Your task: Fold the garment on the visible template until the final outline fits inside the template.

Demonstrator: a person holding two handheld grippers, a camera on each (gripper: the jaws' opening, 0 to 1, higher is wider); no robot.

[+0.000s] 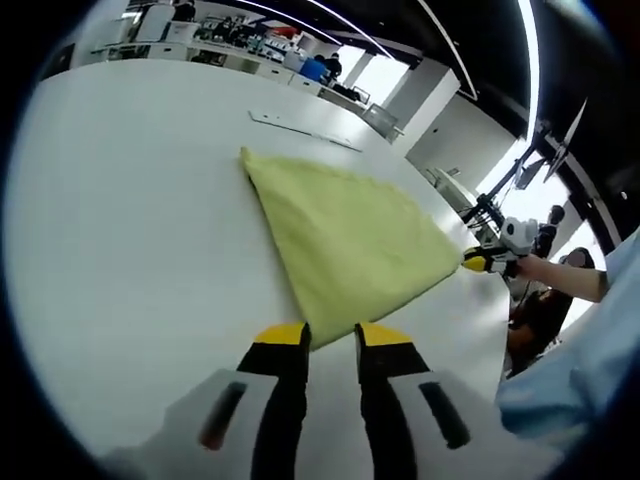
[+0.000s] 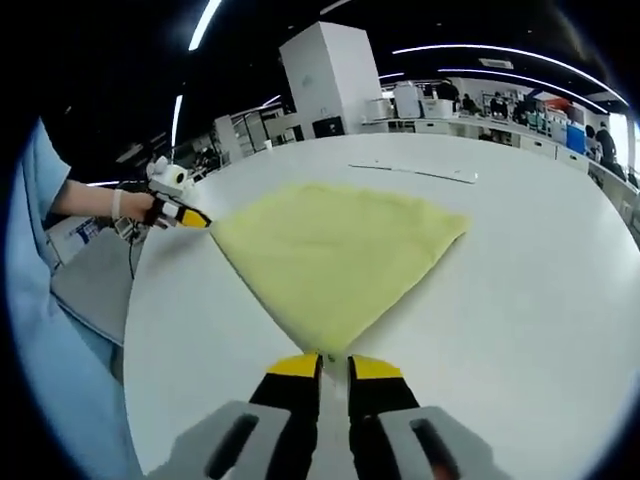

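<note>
A yellow garment (image 1: 345, 235) lies spread on the white table (image 1: 130, 230), folded into a rough triangle. In the left gripper view its near corner runs in between my left gripper's (image 1: 333, 338) yellow-tipped jaws, which stand close on it. The right gripper (image 1: 487, 263) pinches the corner at the right, held by a hand. In the right gripper view the garment (image 2: 335, 255) narrows to a point held in my right gripper (image 2: 336, 366), whose jaws are nearly together. The left gripper (image 2: 190, 217) holds the corner at the left. The edge between the two corners is pulled straight.
A thin pale strip (image 1: 300, 128) lies on the table beyond the garment, also seen as a strip (image 2: 415, 172) in the right gripper view. A light blue sleeve (image 2: 45, 330) fills the left side. Desks and shelves stand far behind the table.
</note>
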